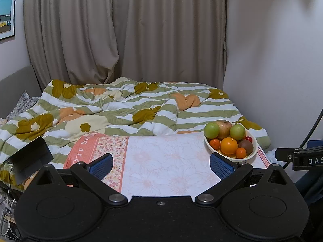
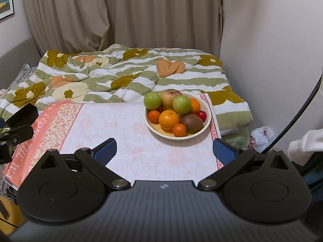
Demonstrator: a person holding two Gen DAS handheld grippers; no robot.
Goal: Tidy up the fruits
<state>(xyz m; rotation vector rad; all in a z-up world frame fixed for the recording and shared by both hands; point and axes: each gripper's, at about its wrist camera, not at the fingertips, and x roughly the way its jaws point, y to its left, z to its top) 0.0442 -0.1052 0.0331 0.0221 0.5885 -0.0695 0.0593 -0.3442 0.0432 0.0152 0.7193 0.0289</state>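
Observation:
A cream bowl (image 2: 207, 121) full of fruit stands at the far right of a floral cloth-covered table (image 2: 125, 141). In it are two green apples (image 2: 152, 100), a reddish apple (image 2: 169, 98), oranges (image 2: 169, 119), small tangerines (image 2: 179, 130), a kiwi (image 2: 192, 122) and a red cherry tomato (image 2: 201, 115). The bowl also shows in the left wrist view (image 1: 253, 151). My right gripper (image 2: 164, 151) is open and empty, in front of the bowl. My left gripper (image 1: 161, 166) is open and empty, left of the bowl.
A bed with a green-striped flowered duvet (image 1: 121, 109) lies behind the table. Curtains (image 1: 121, 30) hang behind it. A wall (image 2: 272, 40) is on the right, with a plastic bag (image 2: 261, 136) on the floor. A black cable (image 2: 298, 113) runs at the right.

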